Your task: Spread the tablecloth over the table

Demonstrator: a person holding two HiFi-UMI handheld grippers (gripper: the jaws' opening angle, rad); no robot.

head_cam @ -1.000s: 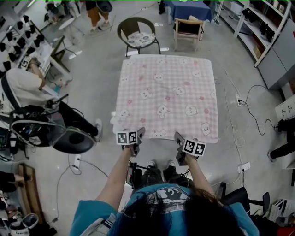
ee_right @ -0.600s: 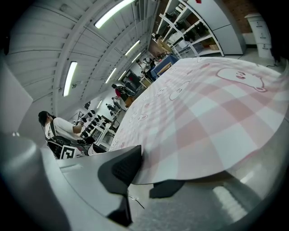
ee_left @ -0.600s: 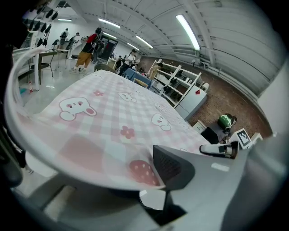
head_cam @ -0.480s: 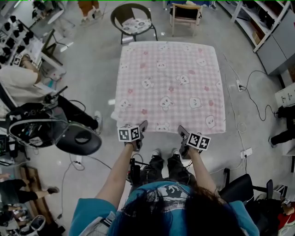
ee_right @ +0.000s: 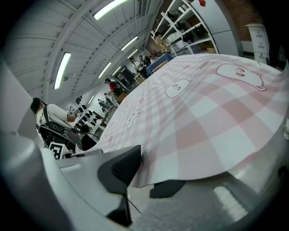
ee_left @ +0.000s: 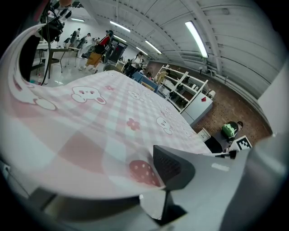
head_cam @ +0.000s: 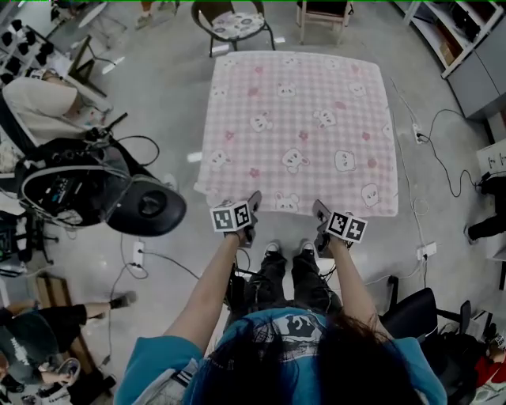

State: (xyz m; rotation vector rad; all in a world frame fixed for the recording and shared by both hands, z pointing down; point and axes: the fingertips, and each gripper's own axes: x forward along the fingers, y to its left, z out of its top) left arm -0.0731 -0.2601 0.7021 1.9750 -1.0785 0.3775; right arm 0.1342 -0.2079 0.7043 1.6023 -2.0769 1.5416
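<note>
1. Tablecloth (head_cam: 296,130), pink-and-white check printed with bears, lies flat and square across the upper centre of the head view. Its near hem reaches both grippers.
2. Seated person (head_cam: 39,103) in a pale top occupies the upper left, with a black office chair (head_cam: 146,207) just below.
3. Round-backed chair (head_cam: 233,20) and wooden chair (head_cam: 324,9) stand at the top edge, beyond the cloth's far side.
4. Left gripper (head_cam: 253,199), left of centre in the lower half, has its jaws a little apart. The hem drapes over one jaw and meets the dark pad (ee_left: 171,167) of the other without being pinched.
5. Right gripper (head_cam: 320,210), well to the right of it along the hem, has jaws that have just been opening. The hem runs between its two pads (ee_right: 122,169), with a gap showing.
6. Wearer's shoes (head_cam: 273,248) show between the grippers, just below the hem.
</note>
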